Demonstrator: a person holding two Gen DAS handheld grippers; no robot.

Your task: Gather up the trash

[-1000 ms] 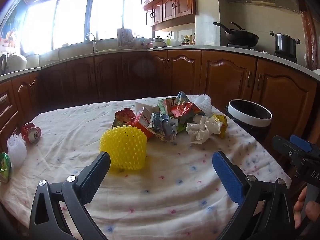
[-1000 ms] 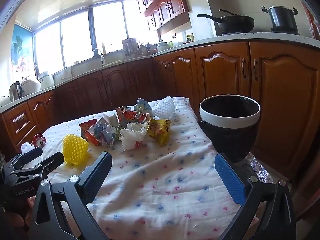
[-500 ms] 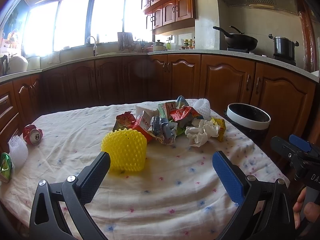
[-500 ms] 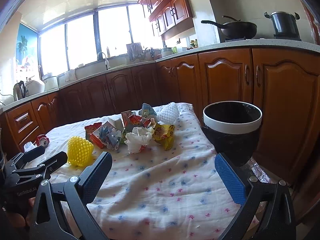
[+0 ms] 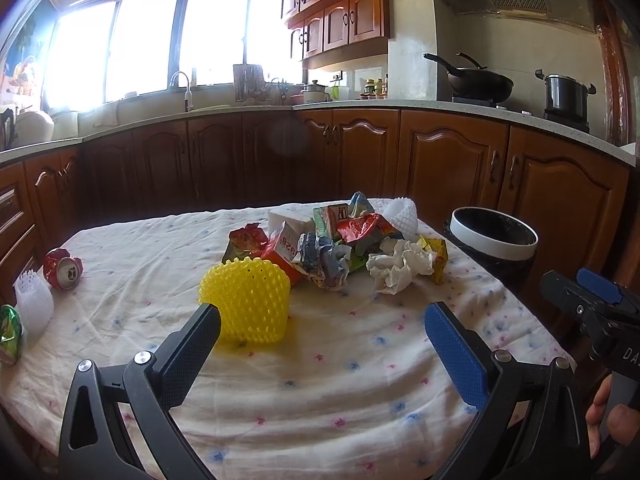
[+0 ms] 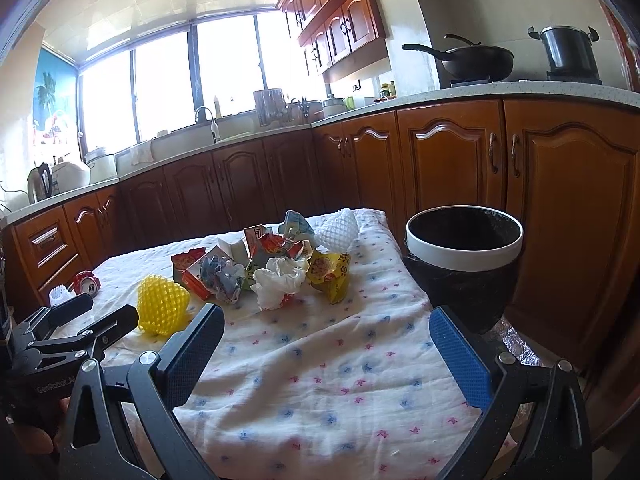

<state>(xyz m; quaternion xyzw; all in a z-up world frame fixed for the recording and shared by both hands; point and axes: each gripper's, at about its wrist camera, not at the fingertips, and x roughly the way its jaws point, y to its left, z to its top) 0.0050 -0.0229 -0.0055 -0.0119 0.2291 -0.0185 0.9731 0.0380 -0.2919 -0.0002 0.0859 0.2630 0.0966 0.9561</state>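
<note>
Left wrist view: both the left tongs (image 5: pixel 320 336) and right tongs (image 6: pixel 326 338) are held apart and empty above the desk (image 5: pixel 320 380), where the yellow foam net (image 5: pixel 245 304), judged light and squashy, is best pinched across its sides.

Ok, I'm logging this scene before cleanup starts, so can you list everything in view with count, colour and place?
yellow foam net: 1, yellow, near side of table, nearest the left tongs
wrapper pile: several, mixed colours, table centre
crumpled tissue: 1, white, right of the pile
white foam nets: 2, white, one behind the pile, one at table's left edge
crushed can: 1, red, table's left edge
green wrapper: 1, green, far left edge
trash bin: 1, black with white rim, off the table's right side
tablecloth: 1, white, dotted
wok, pot: 1 each, dark, on stove
left tongs: open, empty
right tongs: open, empty
</note>
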